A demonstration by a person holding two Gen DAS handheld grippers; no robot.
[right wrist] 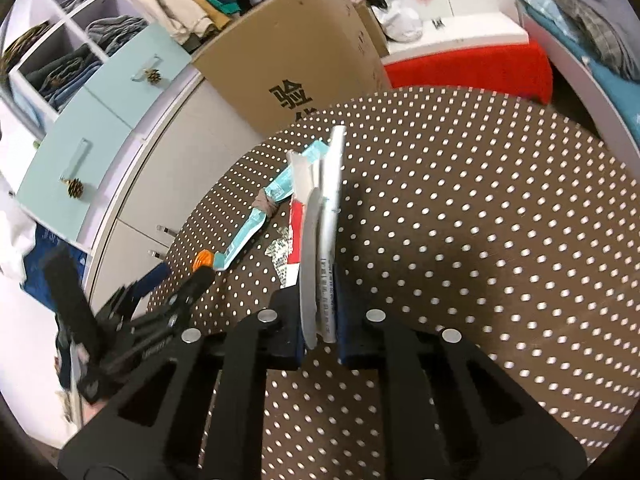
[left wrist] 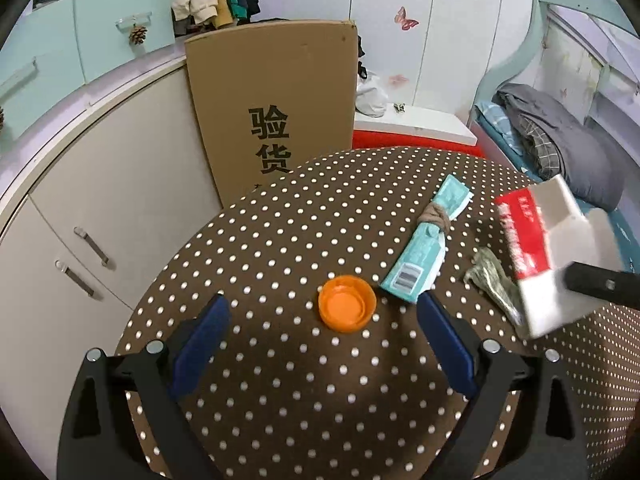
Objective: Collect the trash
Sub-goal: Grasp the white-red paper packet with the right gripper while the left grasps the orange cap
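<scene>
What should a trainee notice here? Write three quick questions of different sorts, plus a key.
1. True or false: the left gripper is shut on the round orange plastic bottle cap.
2. The right gripper is shut on: A a glass bottle; B a flattened red-and-white cardboard box; C a metal spoon.
3. How many trash pieces lie on the brown polka-dot table, in no gripper?

Key: 1 false, its jaws stand open around the cap. 2 B. 3 three: the cap, the teal wrapper tied with a brown band and the crumpled greenish wrapper.
</scene>
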